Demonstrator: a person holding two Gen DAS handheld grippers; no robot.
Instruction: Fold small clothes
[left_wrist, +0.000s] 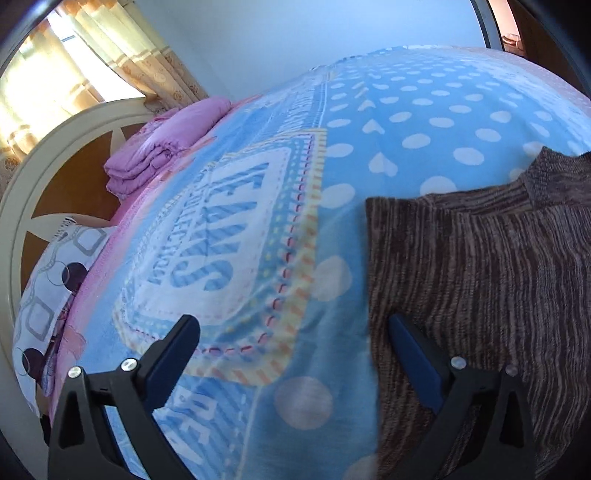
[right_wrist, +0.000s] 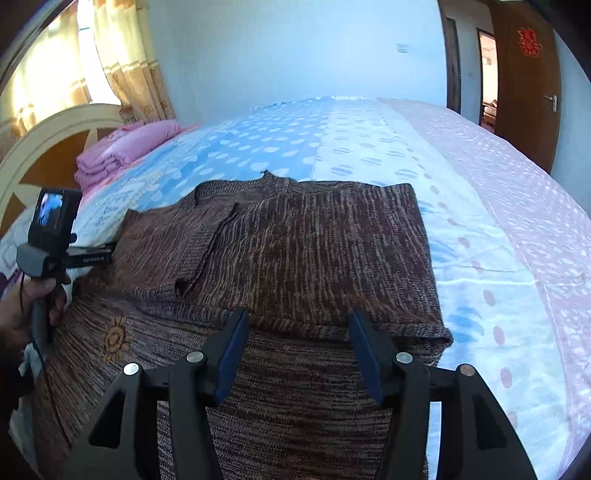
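A brown knitted sweater (right_wrist: 295, 240) lies flat on the blue dotted blanket (right_wrist: 280, 147), its upper part folded over with a sleeve across the chest. A sun motif (right_wrist: 114, 338) shows on its near left part. My right gripper (right_wrist: 298, 317) hovers open over the sweater's near fold edge, with nothing pinched between its blue pads. In the left wrist view the sweater (left_wrist: 480, 277) fills the right side. My left gripper (left_wrist: 291, 325) stands wide open at the sweater's left edge, one finger over the blanket (left_wrist: 258, 221) and the other over the knit.
A hand (right_wrist: 33, 295) holds the left tool's handle at the sweater's left side. A folded pink quilt (left_wrist: 155, 147) and a patterned pillow (left_wrist: 55, 277) lie by the cream headboard (left_wrist: 44, 177). Curtains hang behind. A brown door (right_wrist: 524, 92) stands far right.
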